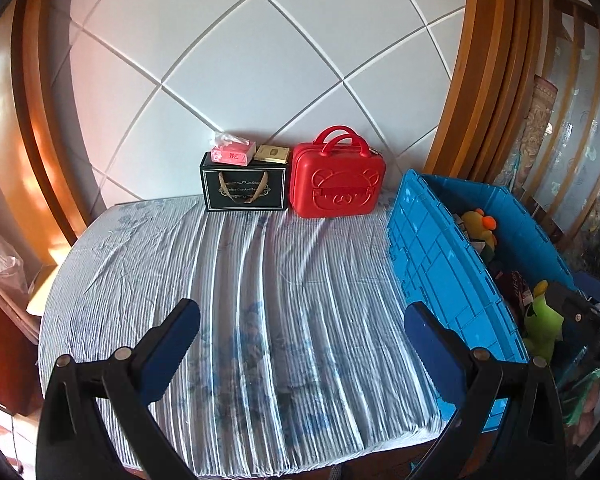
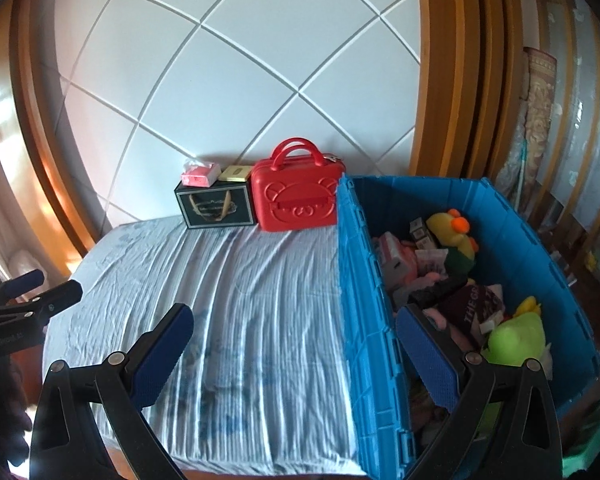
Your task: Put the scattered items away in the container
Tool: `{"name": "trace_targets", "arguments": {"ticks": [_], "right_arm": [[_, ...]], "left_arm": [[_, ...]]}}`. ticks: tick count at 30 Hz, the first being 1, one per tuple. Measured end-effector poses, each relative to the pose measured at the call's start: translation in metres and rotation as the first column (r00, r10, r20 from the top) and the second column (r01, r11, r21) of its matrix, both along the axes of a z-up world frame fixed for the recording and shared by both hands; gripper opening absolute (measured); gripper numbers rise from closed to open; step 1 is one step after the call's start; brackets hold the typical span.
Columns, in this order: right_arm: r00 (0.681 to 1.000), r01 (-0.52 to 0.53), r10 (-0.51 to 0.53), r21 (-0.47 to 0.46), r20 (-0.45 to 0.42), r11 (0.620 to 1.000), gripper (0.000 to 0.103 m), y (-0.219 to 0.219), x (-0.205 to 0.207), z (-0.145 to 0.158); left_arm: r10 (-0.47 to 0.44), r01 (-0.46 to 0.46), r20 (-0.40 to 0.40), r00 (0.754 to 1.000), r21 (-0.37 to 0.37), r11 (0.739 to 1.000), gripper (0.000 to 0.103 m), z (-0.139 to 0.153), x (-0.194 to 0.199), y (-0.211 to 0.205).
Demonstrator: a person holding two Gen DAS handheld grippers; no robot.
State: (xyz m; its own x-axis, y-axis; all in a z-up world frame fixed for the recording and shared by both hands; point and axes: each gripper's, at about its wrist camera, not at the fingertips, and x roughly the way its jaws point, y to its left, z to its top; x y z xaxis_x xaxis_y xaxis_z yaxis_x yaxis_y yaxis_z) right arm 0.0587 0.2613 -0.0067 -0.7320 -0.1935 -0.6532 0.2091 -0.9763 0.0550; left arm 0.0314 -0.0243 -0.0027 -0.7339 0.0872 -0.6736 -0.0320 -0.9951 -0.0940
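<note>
A blue plastic crate [image 2: 532,240] stands at the right of the bed, its lid flap [image 1: 440,264] leaning against the mattress. In it lie a green plush [image 2: 516,336], a yellow plush with orange knobs [image 2: 452,228], boxes and several soft items. My left gripper [image 1: 300,344] is open and empty over the striped sheet [image 1: 240,300]. My right gripper [image 2: 296,348] is open and empty, straddling the crate's near left wall [image 2: 364,320]. The left gripper also shows at the left edge of the right wrist view [image 2: 28,300].
At the headboard stand a black gift box [image 1: 244,188] with a pink tissue pack [image 1: 232,152] and a gold box [image 1: 272,154] on it, and a red bear-embossed case [image 1: 338,184]. Wooden frames flank the white padded wall [image 1: 260,60].
</note>
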Motion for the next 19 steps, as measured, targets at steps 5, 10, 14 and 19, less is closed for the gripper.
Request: {"name": "trace_targets", "arguments": {"ticks": [5, 10, 14, 19], "right_arm": [[0.999, -0.033, 0.033, -0.013, -0.001, 0.999, 0.103, 0.009, -0.002, 0.002], [0.998, -0.059, 0.059, -0.018, -0.009, 0.998, 0.103, 0.019, -0.004, 0.004], [0.998, -0.068, 0.068, -0.017, -0.015, 0.998, 0.103, 0.028, -0.007, 0.007], [0.997, -0.077, 0.076, -0.027, -0.021, 0.997, 0.103, 0.035, -0.008, 0.009]], "left_arm": [[0.023, -0.023, 0.000, 1.000, -0.004, 1.000, 0.103, 0.004, 0.006, 0.007], [0.052, -0.052, 0.005, 0.999, 0.003, 0.999, 0.103, 0.007, 0.008, 0.018], [0.070, -0.070, -0.001, 0.998, -0.003, 0.998, 0.103, 0.010, 0.009, 0.028], [0.084, -0.085, -0.008, 0.996, -0.030, 0.996, 0.103, 0.011, 0.012, 0.036]]}}
